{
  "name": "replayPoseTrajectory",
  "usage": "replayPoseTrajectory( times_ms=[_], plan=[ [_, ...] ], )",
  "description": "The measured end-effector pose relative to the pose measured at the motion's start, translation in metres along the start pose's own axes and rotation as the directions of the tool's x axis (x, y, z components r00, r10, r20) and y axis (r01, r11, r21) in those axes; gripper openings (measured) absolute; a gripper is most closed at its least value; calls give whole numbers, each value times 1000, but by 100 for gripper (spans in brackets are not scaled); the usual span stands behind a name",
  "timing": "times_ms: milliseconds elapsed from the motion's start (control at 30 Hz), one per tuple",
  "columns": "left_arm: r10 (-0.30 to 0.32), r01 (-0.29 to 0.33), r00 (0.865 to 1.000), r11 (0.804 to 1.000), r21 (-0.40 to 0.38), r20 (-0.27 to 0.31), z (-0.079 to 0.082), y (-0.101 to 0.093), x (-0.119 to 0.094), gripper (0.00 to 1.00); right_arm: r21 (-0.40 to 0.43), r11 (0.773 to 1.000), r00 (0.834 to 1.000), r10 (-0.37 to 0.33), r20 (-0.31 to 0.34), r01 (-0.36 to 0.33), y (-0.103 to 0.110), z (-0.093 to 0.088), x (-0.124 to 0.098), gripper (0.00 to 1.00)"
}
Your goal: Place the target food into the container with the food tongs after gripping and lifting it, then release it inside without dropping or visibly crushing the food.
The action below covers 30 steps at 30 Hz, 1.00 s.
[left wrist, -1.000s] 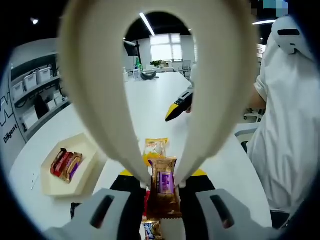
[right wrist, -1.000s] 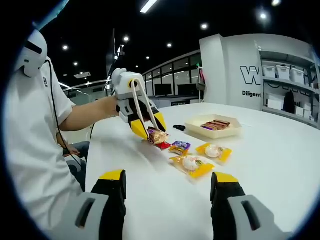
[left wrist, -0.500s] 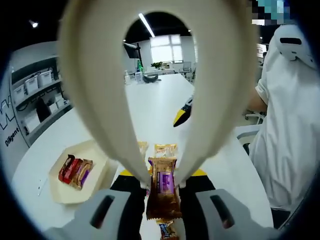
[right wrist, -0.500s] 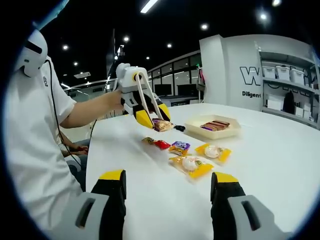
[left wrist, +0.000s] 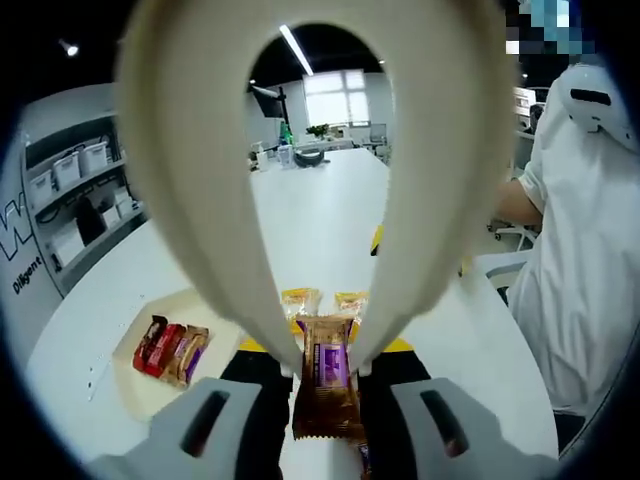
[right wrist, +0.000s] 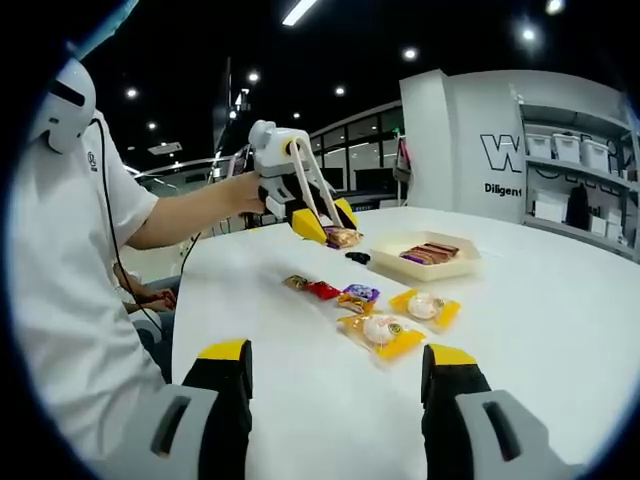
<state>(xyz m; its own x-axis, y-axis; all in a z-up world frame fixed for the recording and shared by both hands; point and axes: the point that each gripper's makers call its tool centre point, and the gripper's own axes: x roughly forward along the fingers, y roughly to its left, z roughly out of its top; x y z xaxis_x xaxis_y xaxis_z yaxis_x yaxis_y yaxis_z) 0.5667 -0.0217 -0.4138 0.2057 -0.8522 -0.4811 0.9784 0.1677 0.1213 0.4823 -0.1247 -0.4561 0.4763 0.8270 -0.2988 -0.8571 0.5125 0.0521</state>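
My left gripper (left wrist: 325,350) is shut on the handles of cream food tongs (left wrist: 200,200). The tongs' tips pinch a brown and purple wrapped snack (left wrist: 327,375), held in the air. In the right gripper view the left gripper (right wrist: 320,222) holds the tongs (right wrist: 310,185) and the snack (right wrist: 343,237) above the table, just left of the cream tray (right wrist: 428,266). That tray (left wrist: 130,375) holds a few wrapped bars (left wrist: 170,348). My right gripper (right wrist: 338,365) stands open over the near table with nothing between its jaws.
Loose snacks lie on the white table: two yellow packets (right wrist: 383,331) (right wrist: 426,304), a purple one (right wrist: 360,294) and a red one (right wrist: 322,290). A small black object (right wrist: 357,257) lies near the tray. A person in a white shirt (right wrist: 70,300) sits at the left edge.
The left gripper has lifted the tongs and snack off the table and carried them toward the tray. The right gripper has not moved.
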Motion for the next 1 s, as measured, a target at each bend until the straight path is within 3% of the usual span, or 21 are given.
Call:
replayPoseTrajectory(
  times_ms=[433,1000],
  plan=[
    [15,-16,1000,1000,-7,-6,2,30,4,23,2,1000,1000,2,-2,-2,1,-1,1,68],
    [18,-19,999,999,-39,-37,-7,65,21,23,15,1000,1000,-4,-3,4,-2,-4,0,68]
  ],
)
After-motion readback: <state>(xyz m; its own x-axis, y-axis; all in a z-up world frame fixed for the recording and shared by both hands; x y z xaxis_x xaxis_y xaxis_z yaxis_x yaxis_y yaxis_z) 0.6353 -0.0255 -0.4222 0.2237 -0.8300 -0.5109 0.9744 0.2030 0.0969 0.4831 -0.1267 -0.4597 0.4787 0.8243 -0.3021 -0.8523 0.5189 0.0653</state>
